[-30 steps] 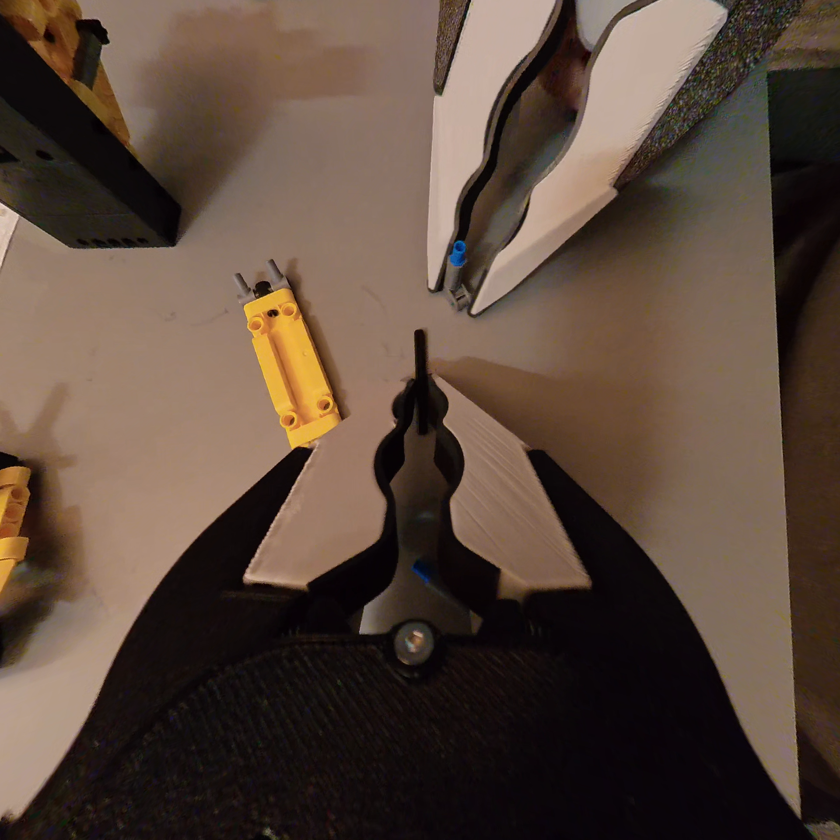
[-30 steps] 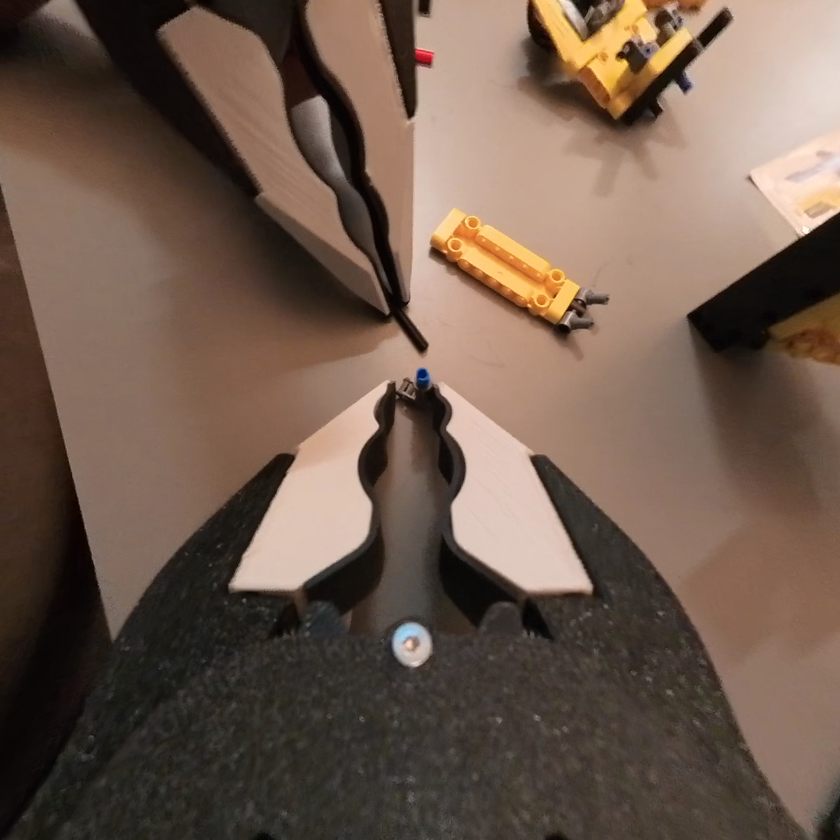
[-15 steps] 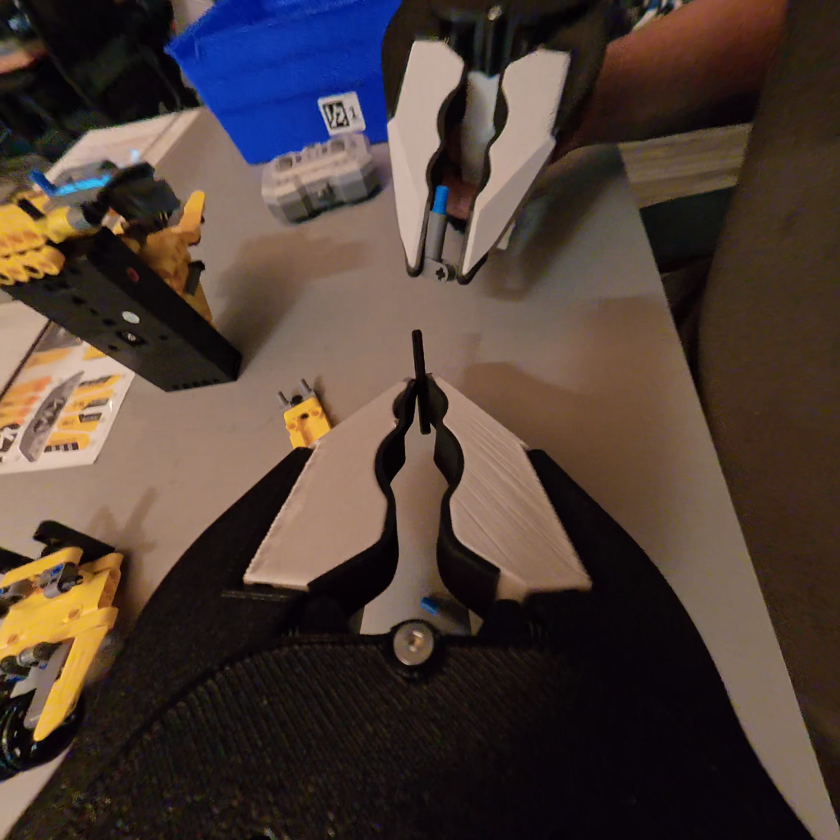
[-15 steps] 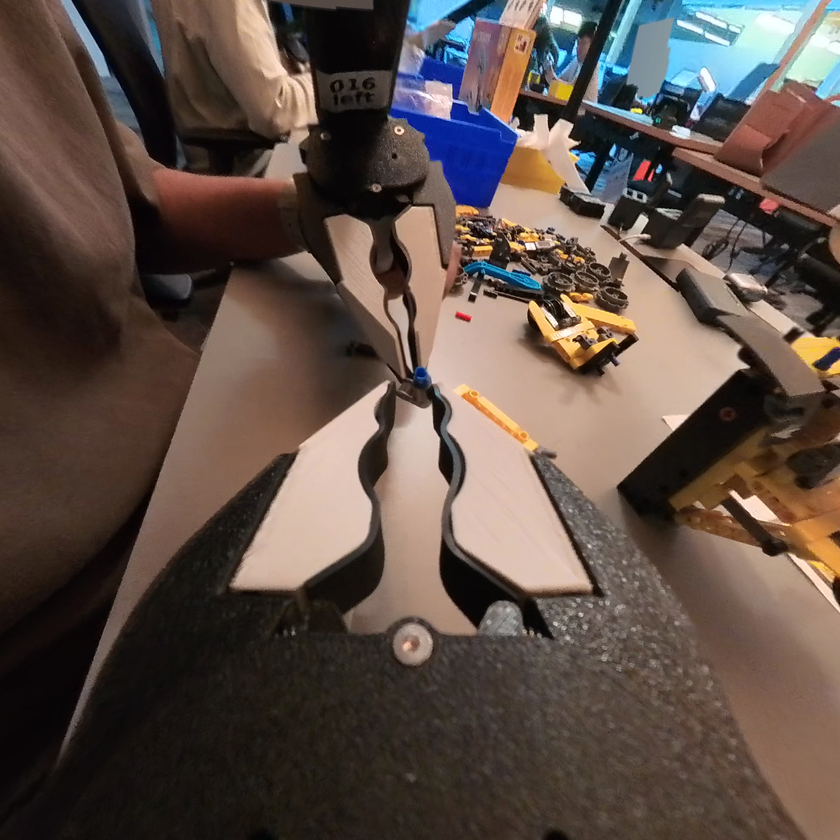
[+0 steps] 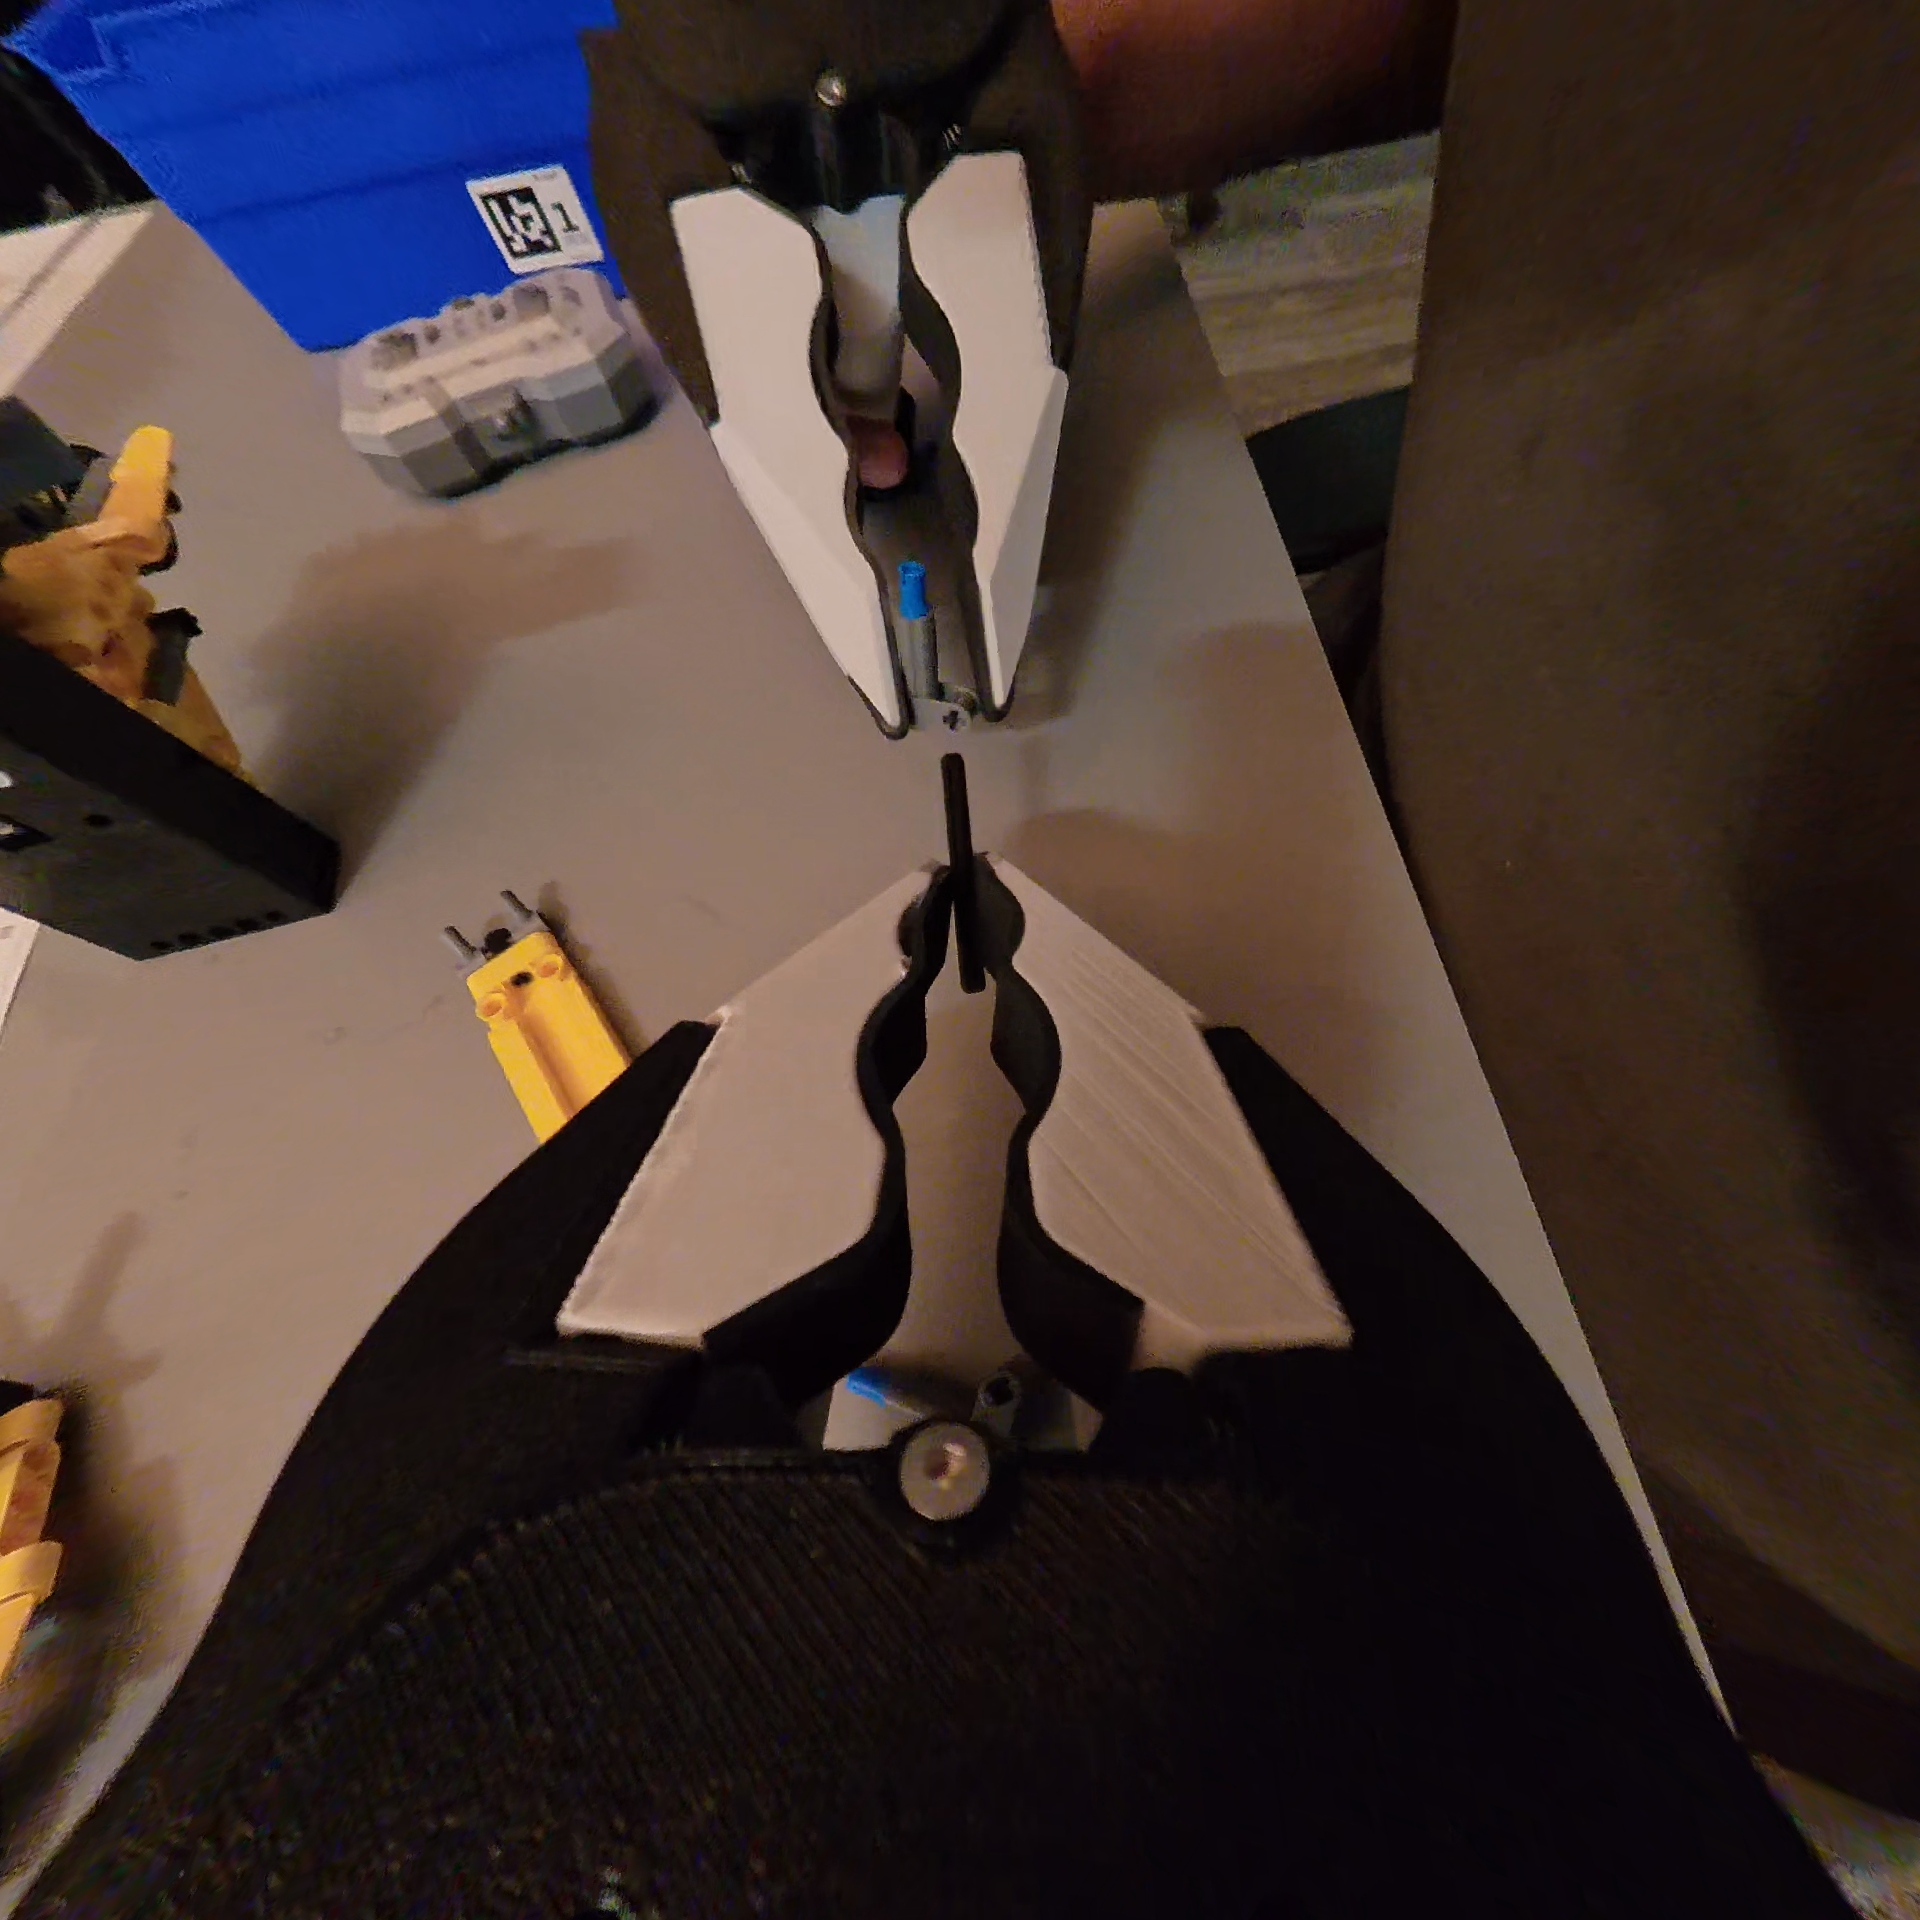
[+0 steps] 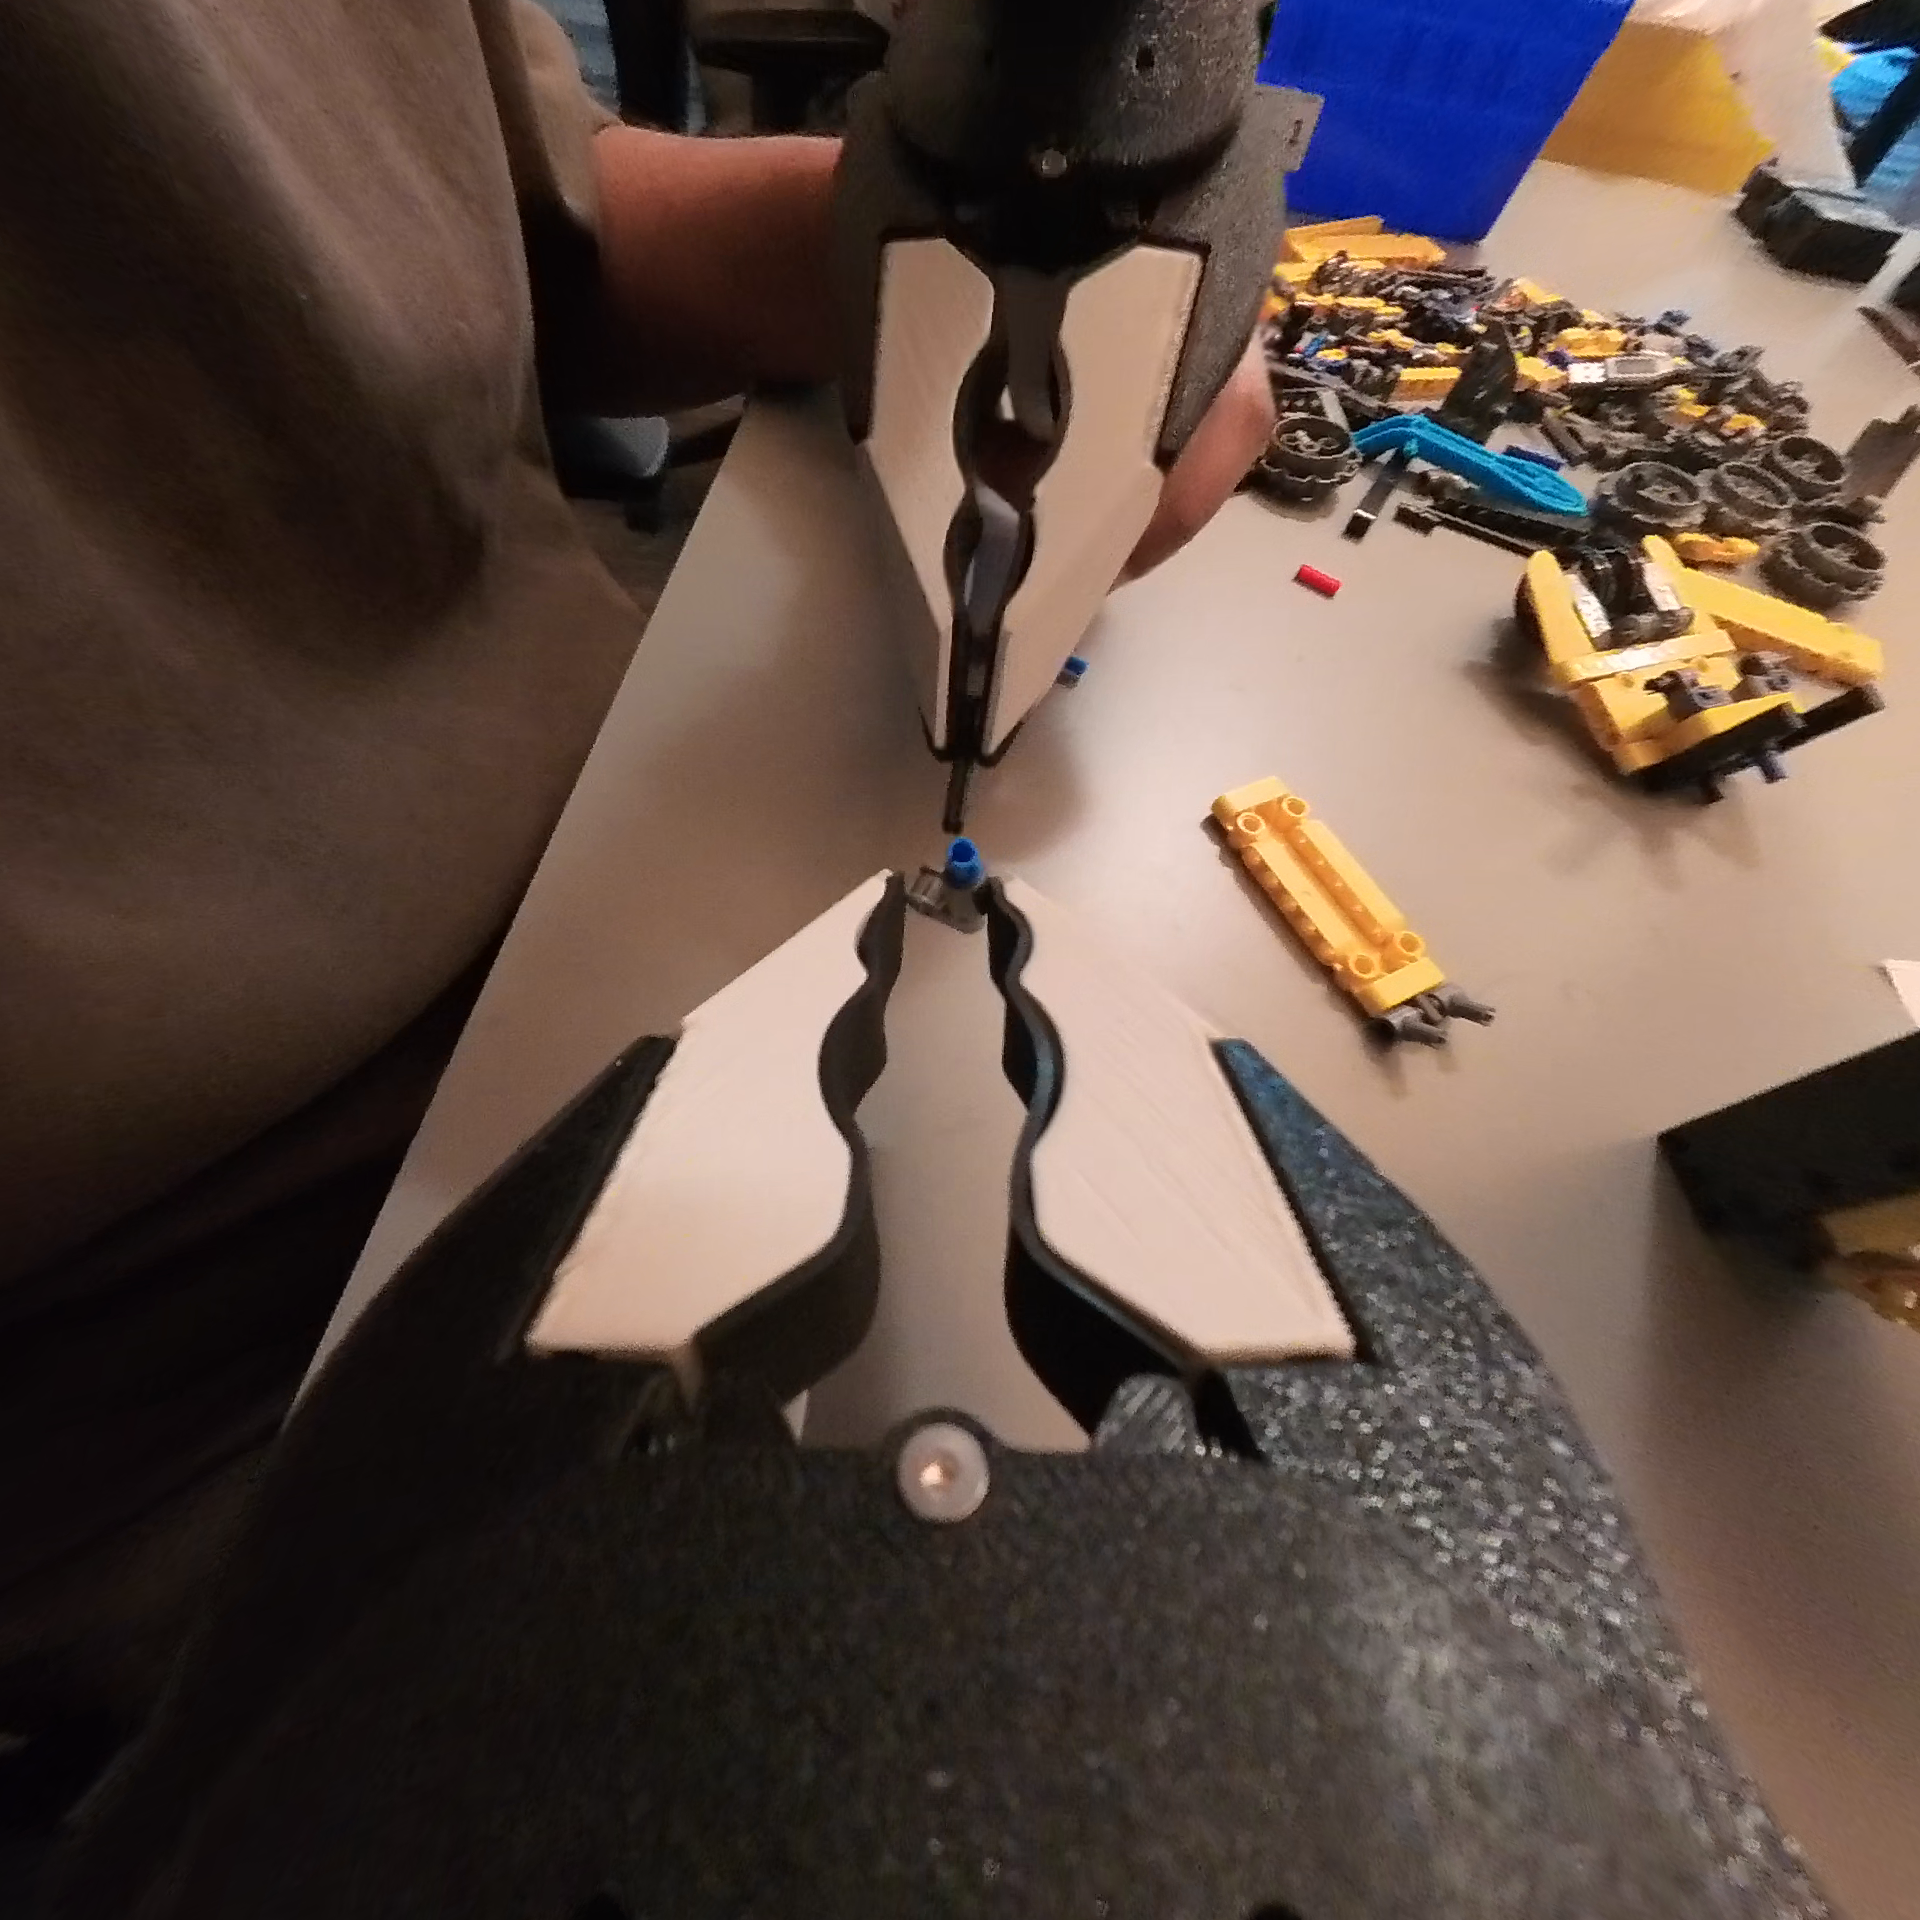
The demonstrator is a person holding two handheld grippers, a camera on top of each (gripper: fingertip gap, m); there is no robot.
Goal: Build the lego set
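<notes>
My left gripper (image 5: 961,883) is shut on a thin black axle (image 5: 956,831) that sticks out past its tips. My right gripper (image 6: 945,896) is shut on a small grey connector with a blue pin (image 6: 956,878). The two grippers face each other tip to tip above the grey table (image 5: 623,675). In the left wrist view the right gripper (image 5: 940,717) is just beyond the axle's end, with the connector (image 5: 920,644) between its fingers. In the right wrist view the left gripper (image 6: 966,743) points its axle (image 6: 956,795) at the blue pin, a small gap apart.
A yellow plate piece (image 5: 540,1023) (image 6: 1330,904) lies on the table. A black block (image 5: 135,831), a grey box (image 5: 499,395) and a blue bin (image 5: 312,135) stand behind. A yellow vehicle (image 6: 1683,665) and a parts pile (image 6: 1558,364) lie farther off. A person's torso (image 6: 260,520) borders the table edge. My left and right fingertips are right by each other. The yellow plate piece (image 6: 1330,904) lies around 10 cm away from my left fingertips. Seen from the left wrist view (image 5: 563,1034) as well.
Both grippers have tilted up from looking down at the table and turned to face each other. The axle tip and the connector have come closer and into line.
</notes>
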